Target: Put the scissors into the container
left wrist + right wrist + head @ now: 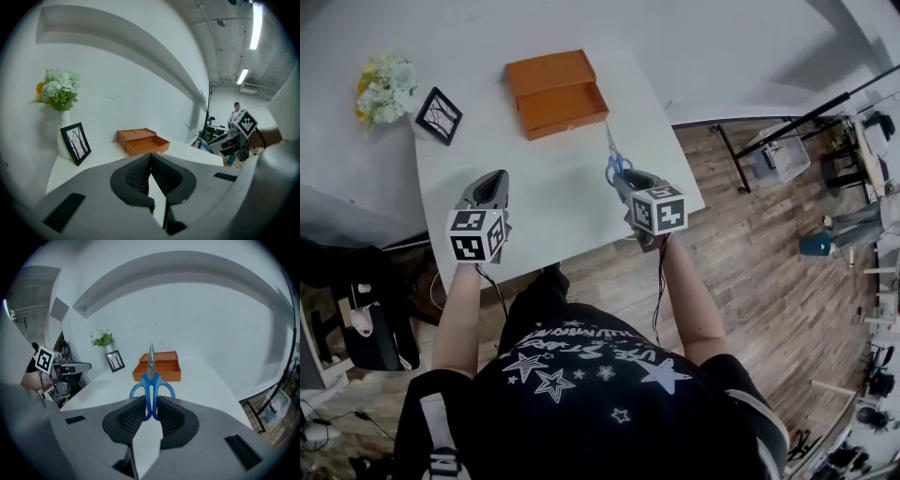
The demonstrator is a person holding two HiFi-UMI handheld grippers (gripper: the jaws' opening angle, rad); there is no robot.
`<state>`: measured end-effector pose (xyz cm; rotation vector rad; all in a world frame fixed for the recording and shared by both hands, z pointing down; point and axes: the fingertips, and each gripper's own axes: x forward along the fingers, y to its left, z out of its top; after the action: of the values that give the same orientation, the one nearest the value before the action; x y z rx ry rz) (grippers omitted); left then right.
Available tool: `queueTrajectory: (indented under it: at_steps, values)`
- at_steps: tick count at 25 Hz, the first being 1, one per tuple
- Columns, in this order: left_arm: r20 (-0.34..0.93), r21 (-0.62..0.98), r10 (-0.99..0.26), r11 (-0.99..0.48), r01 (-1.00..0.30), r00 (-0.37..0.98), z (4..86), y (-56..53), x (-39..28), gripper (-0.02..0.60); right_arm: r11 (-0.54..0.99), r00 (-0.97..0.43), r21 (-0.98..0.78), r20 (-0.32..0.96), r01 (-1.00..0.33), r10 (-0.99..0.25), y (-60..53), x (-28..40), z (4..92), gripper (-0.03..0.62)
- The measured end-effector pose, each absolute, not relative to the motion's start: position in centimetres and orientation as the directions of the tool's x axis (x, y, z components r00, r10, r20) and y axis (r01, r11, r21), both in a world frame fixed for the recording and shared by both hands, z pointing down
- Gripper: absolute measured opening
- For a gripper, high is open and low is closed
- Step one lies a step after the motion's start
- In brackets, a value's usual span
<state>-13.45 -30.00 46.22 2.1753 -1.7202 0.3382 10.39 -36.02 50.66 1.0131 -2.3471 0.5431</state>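
Note:
Blue-handled scissors [151,380] stick out of my right gripper [150,414], which is shut on their handle loops, blades pointing ahead toward the orange container [159,367]. In the head view the scissors [614,159] hang above the white table's right side, held by the right gripper [630,185], a short way in front of the open orange container [555,92] with its lid laid back. My left gripper [490,194] hovers over the table's near left, shut with nothing between its jaws. The left gripper view shows its jaws [150,176] closed and the container [142,141] farther ahead.
A black picture frame [439,115] and a vase of flowers [385,86] stand at the table's far left corner. The table's right edge [686,173] drops to a wooden floor with stands and equipment [783,150].

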Motion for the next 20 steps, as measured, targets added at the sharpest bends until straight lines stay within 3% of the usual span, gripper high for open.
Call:
queueTrajectory:
  at_steps: [6,20]
  values:
    - [0.375,0.138,-0.898,-0.191,-0.972,0.230,45.5,-36.7,-16.7,0.018,0.735,-0.542,0.036,0.652,-0.677,-0.531,-44.0,7.3,49.7,0.097]
    - [0.387,0.086,-0.899,-0.184,-0.979,0.203,47.2,-45.7,-23.1,0.018,0.859,-0.447,0.365,0.741,-0.358,-0.501,-55.8,-0.6,52.6,0.095]
